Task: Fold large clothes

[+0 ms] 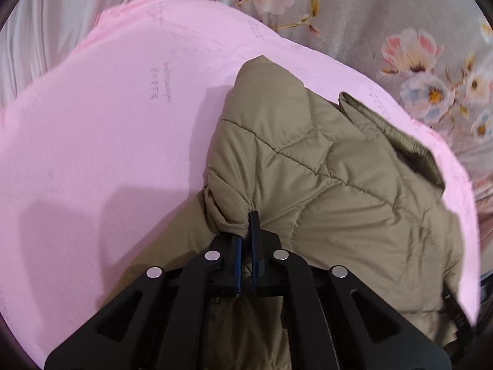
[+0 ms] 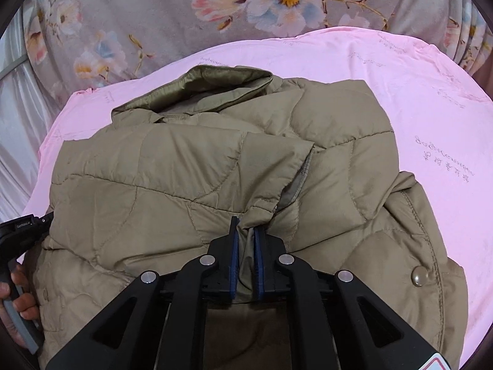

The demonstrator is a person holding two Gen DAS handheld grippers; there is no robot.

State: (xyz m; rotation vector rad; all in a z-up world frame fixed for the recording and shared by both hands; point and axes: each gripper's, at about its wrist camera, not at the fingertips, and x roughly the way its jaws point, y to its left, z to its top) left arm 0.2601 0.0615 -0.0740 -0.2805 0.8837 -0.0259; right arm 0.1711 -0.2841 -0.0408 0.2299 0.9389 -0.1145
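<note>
An olive quilted jacket [image 1: 339, 185] lies on a pink sheet [image 1: 107, 123]. In the left wrist view my left gripper [image 1: 248, 225] is shut on a bunched fold of the jacket at its near edge. The right wrist view shows the same jacket [image 2: 185, 169] with its collar [image 2: 209, 86] at the far side and a clear snap button [image 2: 419, 276] at the lower right. My right gripper [image 2: 246, 231] is shut on a pinched flap of the jacket fabric, which runs down between the blue pads.
The pink sheet [image 2: 431, 108] covers a bed with a grey floral cover [image 2: 154, 15] beyond it. At the left edge of the right wrist view a hand [image 2: 18, 293] holds the other gripper's black handle [image 2: 18, 231]. Pale curtain fabric [image 1: 37, 30] hangs at the far left.
</note>
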